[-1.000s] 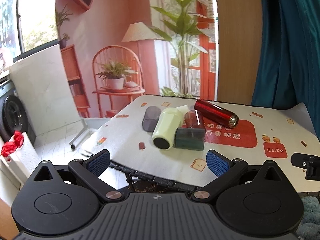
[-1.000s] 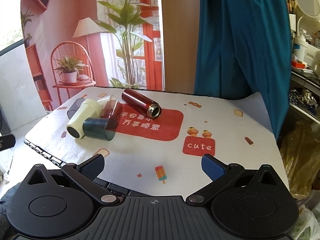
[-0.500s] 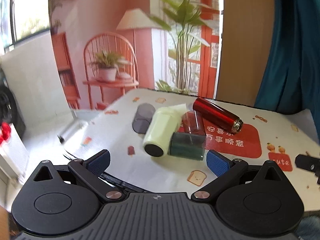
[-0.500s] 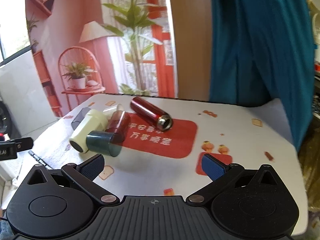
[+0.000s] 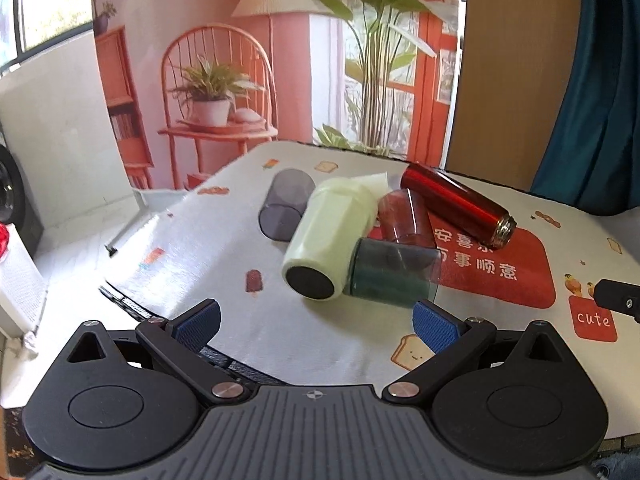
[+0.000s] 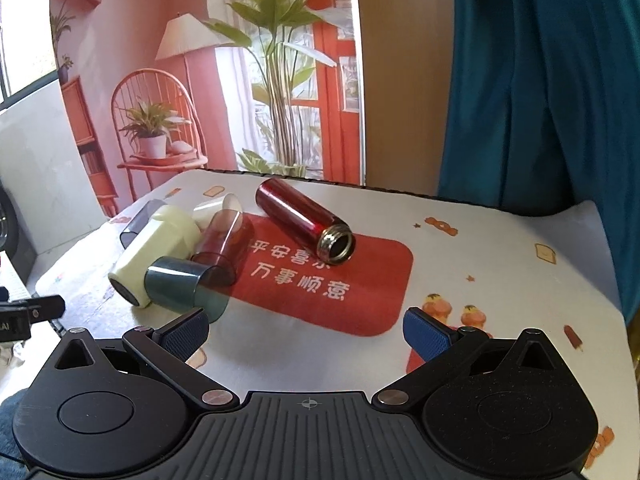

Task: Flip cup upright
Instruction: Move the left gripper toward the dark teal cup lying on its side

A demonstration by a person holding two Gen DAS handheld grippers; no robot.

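My left claw, fingers spread and empty like my right claw, sits nearest the pale green faceted cup lying on its side, dark base toward me, long axis running far-right.

A table under a printed cloth carries a heap of tipped cups: grey, pale green, dark green, red see-through, and a red metal flask, all lying on their sides.

Printed room backdrop, teal curtain, wooden panel
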